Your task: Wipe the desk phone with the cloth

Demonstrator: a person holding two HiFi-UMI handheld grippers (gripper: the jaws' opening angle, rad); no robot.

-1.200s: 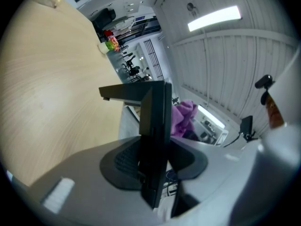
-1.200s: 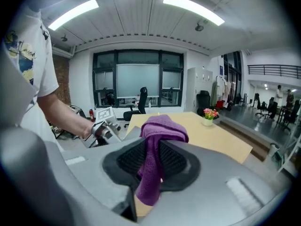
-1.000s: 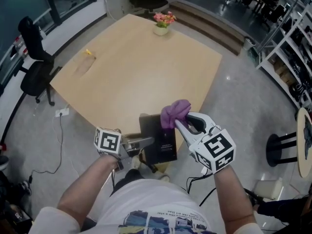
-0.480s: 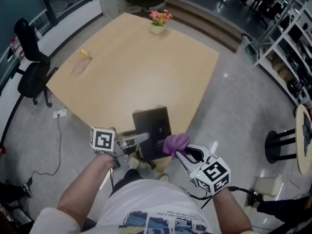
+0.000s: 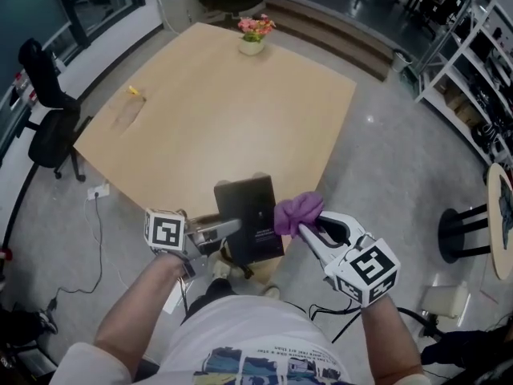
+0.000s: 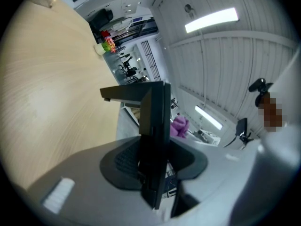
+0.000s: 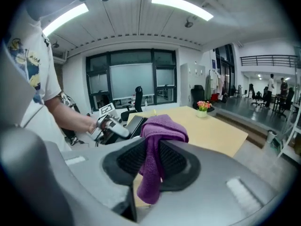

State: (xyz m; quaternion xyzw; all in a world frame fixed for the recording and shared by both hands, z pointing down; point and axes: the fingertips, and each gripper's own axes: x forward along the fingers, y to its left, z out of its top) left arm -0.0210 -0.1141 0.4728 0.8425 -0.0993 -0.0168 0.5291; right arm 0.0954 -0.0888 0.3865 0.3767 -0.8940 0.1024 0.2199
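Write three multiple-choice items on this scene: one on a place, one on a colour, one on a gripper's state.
1. The small pot of pink flowers stands on the light wooden table: A) at its near edge; B) by its far edge; C) in its middle.
2. The crumpled cloth in the right gripper is: A) white; B) green; C) purple.
3. The left gripper is: A) shut on the flat black desk phone; B) open and empty; C) shut on the cloth.
Answers: 1 B: the head view shows it at the far side. 2 C: it shows purple in every view. 3 A: the left gripper view shows the phone clamped between the jaws.
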